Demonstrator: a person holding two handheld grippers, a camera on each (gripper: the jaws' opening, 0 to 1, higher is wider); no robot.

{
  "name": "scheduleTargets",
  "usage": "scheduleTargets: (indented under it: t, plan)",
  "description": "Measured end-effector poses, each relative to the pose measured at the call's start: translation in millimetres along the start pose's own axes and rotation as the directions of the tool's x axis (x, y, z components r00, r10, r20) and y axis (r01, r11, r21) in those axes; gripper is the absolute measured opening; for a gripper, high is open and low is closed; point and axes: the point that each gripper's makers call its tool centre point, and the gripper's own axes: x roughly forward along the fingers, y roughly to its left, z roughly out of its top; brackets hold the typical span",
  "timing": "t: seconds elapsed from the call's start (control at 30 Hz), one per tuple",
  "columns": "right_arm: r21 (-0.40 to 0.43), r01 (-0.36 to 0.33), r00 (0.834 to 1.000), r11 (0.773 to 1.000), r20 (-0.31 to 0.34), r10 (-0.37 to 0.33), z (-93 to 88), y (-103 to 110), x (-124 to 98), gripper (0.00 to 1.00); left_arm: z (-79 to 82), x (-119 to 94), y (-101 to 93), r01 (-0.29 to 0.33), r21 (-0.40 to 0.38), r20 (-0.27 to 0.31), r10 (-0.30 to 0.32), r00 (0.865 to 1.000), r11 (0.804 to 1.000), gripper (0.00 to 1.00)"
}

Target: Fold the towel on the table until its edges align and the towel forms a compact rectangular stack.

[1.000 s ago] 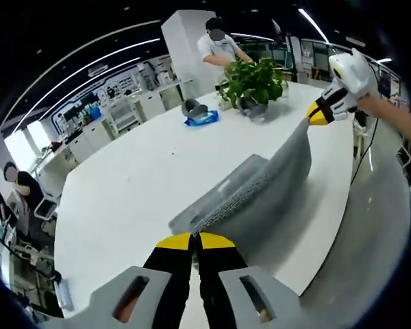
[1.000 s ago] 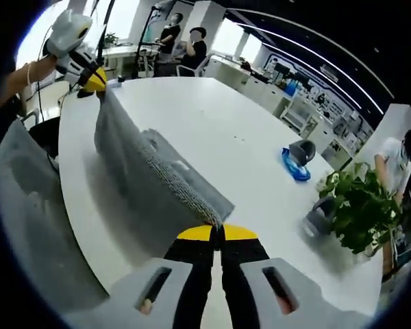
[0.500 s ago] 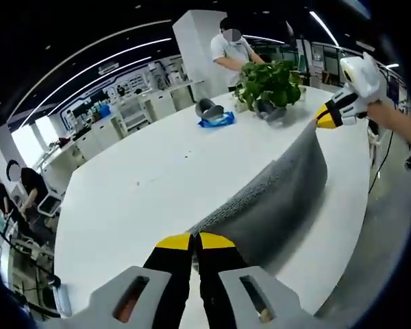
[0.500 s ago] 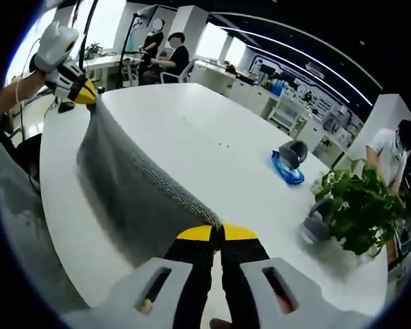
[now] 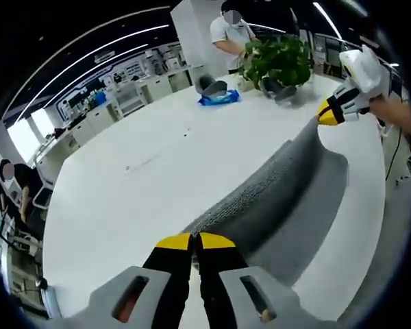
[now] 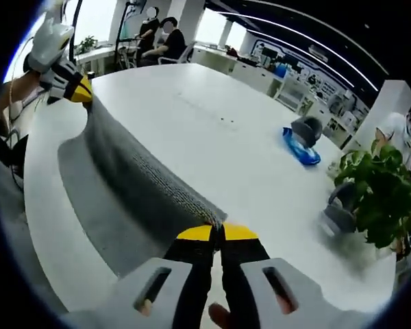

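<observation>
Yellow-tipped fingers (image 5: 195, 241) of the left gripper (image 5: 194, 241) are pressed together on one corner of the grey towel (image 5: 274, 199); the right gripper (image 6: 216, 233) in its own view clamps the opposite corner the same way. Between the two, the towel's held edge stretches taut and raised, while the rest of the cloth drapes down onto the white bench (image 5: 144, 164) near its front rim, some of it lying flat there. In the left gripper view the right gripper shows at the far end of the edge, and in the right gripper view the left gripper shows likewise.

To do this fold well, I would judge that both corners should travel together at even height, keeping the edge tight so it lands straight and parallel on the opposite edge, with no slack bunching in the middle.

Farther across the bench sit a blue object (image 5: 218, 100) beside a dark grey one, then a potted plant (image 5: 277, 62). A person (image 5: 227, 38) stands behind it. No readable writing or brand shows anywhere.
</observation>
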Motion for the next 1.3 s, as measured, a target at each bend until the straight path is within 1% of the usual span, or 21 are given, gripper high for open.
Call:
scheduleTargets:
  t: [0.13, 0.17, 0.23, 0.4, 0.53, 0.63, 0.73, 0.87, 0.9, 0.97, 1.1, 1.2, 1.3]
  plan:
    - [0.014, -0.006, 1.000, 1.000, -0.029, 0.006, -7.2, 0.6, 16.5, 0.01, -9.1, 17.6, 2.5, -0.002, -0.053, -0.032, 0.000, 0.999, 0.999, 0.04]
    - [0.019, -0.012, 0.999, 1.000, -0.041, 0.013, -9.9, 1.3, 21.5, 0.01, -10.6, 21.1, 3.1, -0.002, -0.060, -0.037, 0.000, 0.999, 0.998, 0.04]
    - [0.020, -0.009, 0.999, 1.000, -0.045, 0.010, -11.1, 0.2, 27.3, 0.01, -12.4, 27.9, 4.3, -0.008, -0.083, -0.038, 0.005, 0.999, 0.996, 0.04]
    - [0.027, -0.005, 0.997, 1.000, -0.072, 0.007, -15.7, -2.0, 45.1, 0.01, -13.8, 42.2, 6.6, -0.018, -0.062, -0.032, 0.016, 0.999, 0.998, 0.04]
    - [0.036, 0.002, 0.997, 0.999, -0.073, 0.001, -17.9, -2.4, 52.7, 0.02, -15.8, 48.6, 6.5, -0.001, -0.067, -0.029, -0.001, 1.000, 0.998, 0.06]
    - [0.035, 0.003, 0.996, 0.999, -0.091, 0.000, -21.8, -2.4, 58.5, 0.02, -20.1, 51.0, 8.5, 0.006, -0.078, -0.034, -0.008, 0.999, 0.997, 0.07]
    - [0.042, 0.013, 0.997, 0.999, -0.082, -0.010, -20.1, -4.4, 59.1, 0.03, -20.6, 49.0, 11.5, 0.005, -0.097, -0.033, -0.009, 0.999, 0.995, 0.08]
    - [0.050, 0.031, 0.997, 0.998, -0.074, -0.027, -16.5, -10.9, 57.6, 0.05, -17.2, 43.8, 15.9, 0.004, -0.094, -0.021, -0.006, 1.000, 0.996, 0.10]
    - [0.054, 0.032, 0.997, 0.998, -0.075, -0.028, -16.0, -12.1, 56.5, 0.05, -16.3, 42.7, 17.6, 0.001, -0.088, -0.020, -0.003, 1.000, 0.996, 0.10]
    - [0.064, 0.043, 0.998, 0.997, -0.056, -0.039, -12.2, -15.2, 52.7, 0.05, -14.4, 40.3, 21.6, -0.003, -0.080, -0.019, 0.001, 1.000, 0.997, 0.10]
    - [0.076, 0.050, 0.998, 0.996, -0.047, -0.046, -8.3, -15.7, 44.5, 0.05, -9.3, 38.3, 23.3, 0.011, -0.095, -0.014, -0.013, 1.000, 0.995, 0.09]
    - [0.071, 0.064, 0.997, 0.995, -0.039, -0.061, -8.2, -13.9, 33.2, 0.04, -9.1, 43.6, 14.7, 0.042, -0.065, -0.031, -0.044, 0.999, 0.997, 0.09]
    - [0.093, 0.068, 0.998, 0.993, -0.016, -0.067, -8.6, -7.9, 18.9, 0.04, -12.4, 50.6, 3.7, 0.072, -0.029, -0.054, -0.074, 0.996, 0.997, 0.08]
